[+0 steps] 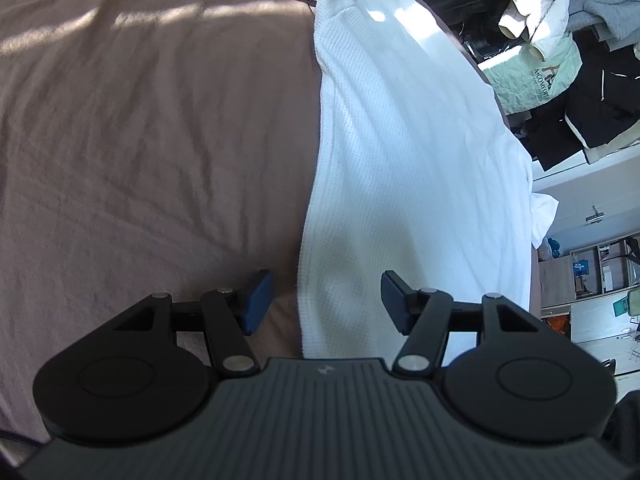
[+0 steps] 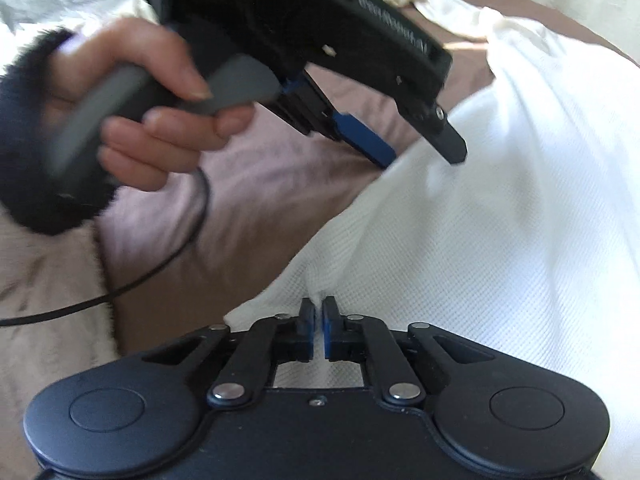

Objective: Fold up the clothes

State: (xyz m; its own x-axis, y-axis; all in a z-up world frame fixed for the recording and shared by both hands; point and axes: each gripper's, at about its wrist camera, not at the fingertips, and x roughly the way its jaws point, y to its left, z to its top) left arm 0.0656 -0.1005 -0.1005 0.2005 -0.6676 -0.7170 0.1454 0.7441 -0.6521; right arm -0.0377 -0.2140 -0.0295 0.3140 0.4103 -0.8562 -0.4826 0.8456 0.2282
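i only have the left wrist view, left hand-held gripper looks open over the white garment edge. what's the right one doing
Observer: The right hand-held gripper is shut on the white garment, pinching a small ridge of its edge.
Operator: is my left one touching the cloth yet
Observer: From the right wrist view the left hand-held gripper has its fingers apart, at the garment's edge; contact cannot be told through the blur.
Operator: anything near it that could snag
Observer: A black cable trails from the hand holding the left one, across the brown bedsheet.
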